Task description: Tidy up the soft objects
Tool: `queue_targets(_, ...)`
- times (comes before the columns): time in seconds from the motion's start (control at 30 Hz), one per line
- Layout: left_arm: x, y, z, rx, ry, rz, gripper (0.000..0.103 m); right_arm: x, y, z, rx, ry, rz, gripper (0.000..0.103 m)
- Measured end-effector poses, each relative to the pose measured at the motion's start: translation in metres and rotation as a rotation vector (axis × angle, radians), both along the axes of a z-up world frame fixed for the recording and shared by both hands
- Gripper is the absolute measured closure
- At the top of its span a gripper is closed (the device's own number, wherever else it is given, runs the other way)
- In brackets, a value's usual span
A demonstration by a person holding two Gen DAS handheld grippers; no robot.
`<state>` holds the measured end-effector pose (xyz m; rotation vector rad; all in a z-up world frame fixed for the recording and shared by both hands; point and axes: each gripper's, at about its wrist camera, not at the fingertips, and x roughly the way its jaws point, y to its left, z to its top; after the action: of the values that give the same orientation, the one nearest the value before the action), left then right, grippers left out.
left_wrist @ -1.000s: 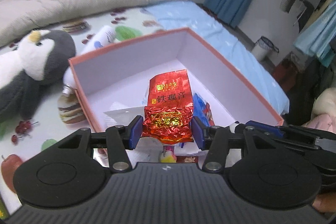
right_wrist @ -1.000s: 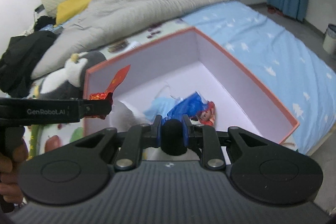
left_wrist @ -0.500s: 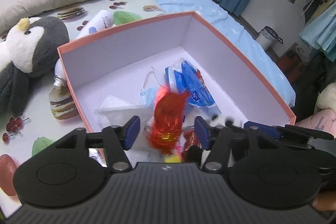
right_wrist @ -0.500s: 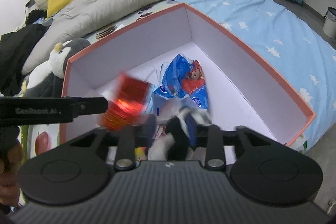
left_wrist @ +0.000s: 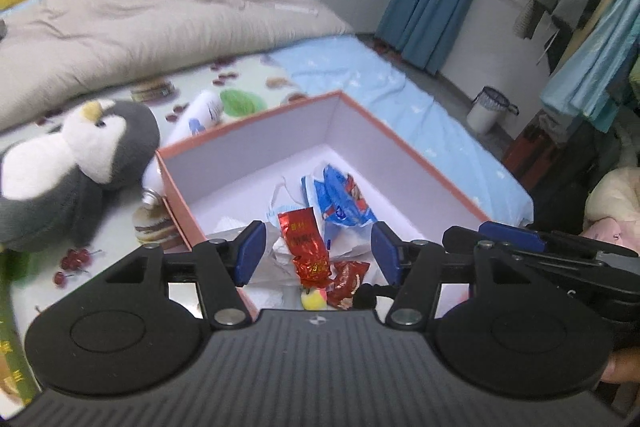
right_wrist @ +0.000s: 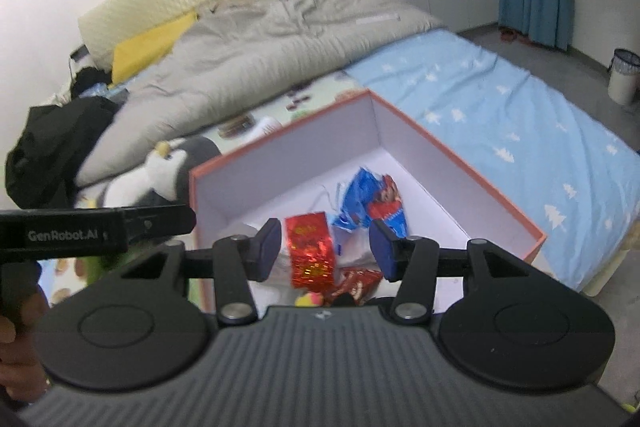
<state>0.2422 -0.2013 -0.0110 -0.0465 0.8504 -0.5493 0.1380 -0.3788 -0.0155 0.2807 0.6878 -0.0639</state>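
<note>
Tongs of both hands stand apart with nothing pinched. The left tongs [left_wrist: 316, 253] gape moderately wide, blue pads clear of everything, and the right tongs [right_wrist: 324, 249] have just been opening, their pads likewise bare; both hang above the near end of the box [left_wrist: 420, 167]. Seen between the left pads, but lower down on the box floor and not touched by them, lies the red foil packet [left_wrist: 306, 247], standing roughly lengthwise away from the camera; the right wrist view shows the same red foil packet [right_wrist: 312, 251] between the right pads, again below them and free. Just nearer the cameras lie a smaller red wrapper [left_wrist: 346, 283] and a small yellow ball [left_wrist: 312, 301], partly hidden by the tongs' body. A dark fuzzy bit at the bottom edge is too hidden to tell. Beyond the foil packet, toward the far corner, lies a blue snack bag [left_wrist: 340, 199] on crumpled white and pale blue material. The box is orange-rimmed with white inner walls and sits on the bed. Outside its left wall lies a plush penguin [left_wrist: 76, 163], with a white bottle [left_wrist: 200, 115] beside the box's far-left corner. A grey duvet [left_wrist: 160, 19] covers the bed farther back.
</note>
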Motion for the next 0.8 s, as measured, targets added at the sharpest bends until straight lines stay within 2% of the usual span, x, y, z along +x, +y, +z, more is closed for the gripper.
queue_targets(0.23,-0.048,0.031,0.040,-0.034,-0.078,0.005,0.039,-0.041,0.027,0.036,-0.016,-0.080,0.007,0.051)
queue_targets(0.4,-0.080,0.048,0.056,-0.054,-0.112,0.006,0.039,-0.066,0.040,0.050,-0.021,-0.112,0.008,0.051)
queue_targets(0.8,-0.145,0.075,0.068,-0.063,-0.146,0.013,0.039,-0.113,0.061,0.048,-0.056,-0.124,0.016,0.051)
